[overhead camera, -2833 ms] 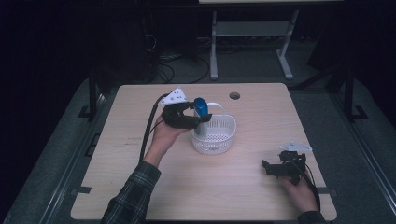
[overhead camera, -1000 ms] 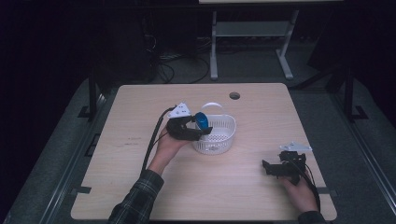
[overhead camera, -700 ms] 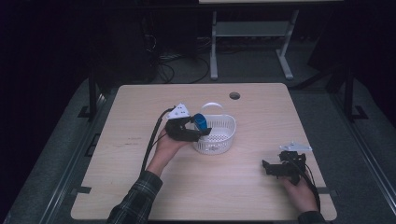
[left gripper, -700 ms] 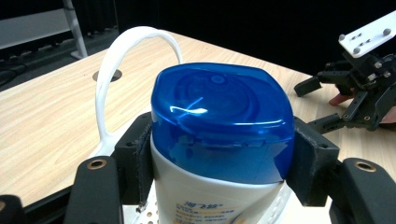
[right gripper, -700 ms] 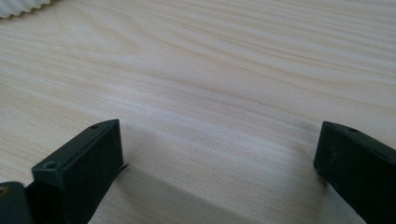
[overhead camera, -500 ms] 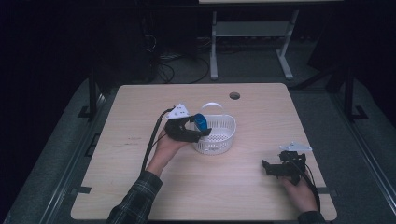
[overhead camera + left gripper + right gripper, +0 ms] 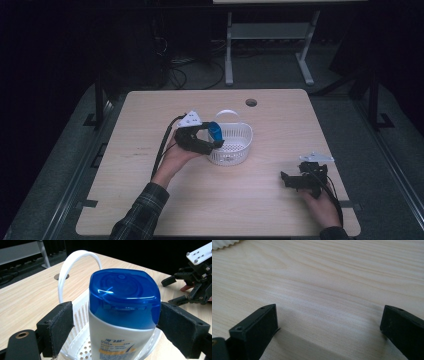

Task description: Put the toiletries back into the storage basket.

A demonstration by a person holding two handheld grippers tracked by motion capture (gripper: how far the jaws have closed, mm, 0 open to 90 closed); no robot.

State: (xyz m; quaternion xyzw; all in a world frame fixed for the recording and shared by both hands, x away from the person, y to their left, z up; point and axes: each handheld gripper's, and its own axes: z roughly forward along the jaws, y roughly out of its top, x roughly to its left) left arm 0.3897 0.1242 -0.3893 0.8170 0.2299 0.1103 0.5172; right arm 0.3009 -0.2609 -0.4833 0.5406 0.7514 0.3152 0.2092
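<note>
Glossy blue plastic cap (image 7: 124,298) – white perforated plastic basket (image 7: 235,145), matt pale wood-grain table (image 7: 250,210)

The left hand-held gripper (image 7: 216,139), on a plaid-sleeved forearm reaching forward, pointed right with its jaws spread wider than what stood between them, while the right hand-held gripper (image 7: 286,179) rested low, jaws wide apart, pointing left.

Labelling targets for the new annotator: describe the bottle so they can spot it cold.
Start at the light wooden table and find the white perforated basket with the hoop handle near its middle. The bottle sits at the basket's left rim, between the jaws of the left tool: white body, glossy blue flip cap, the one coloured item there.
</note>
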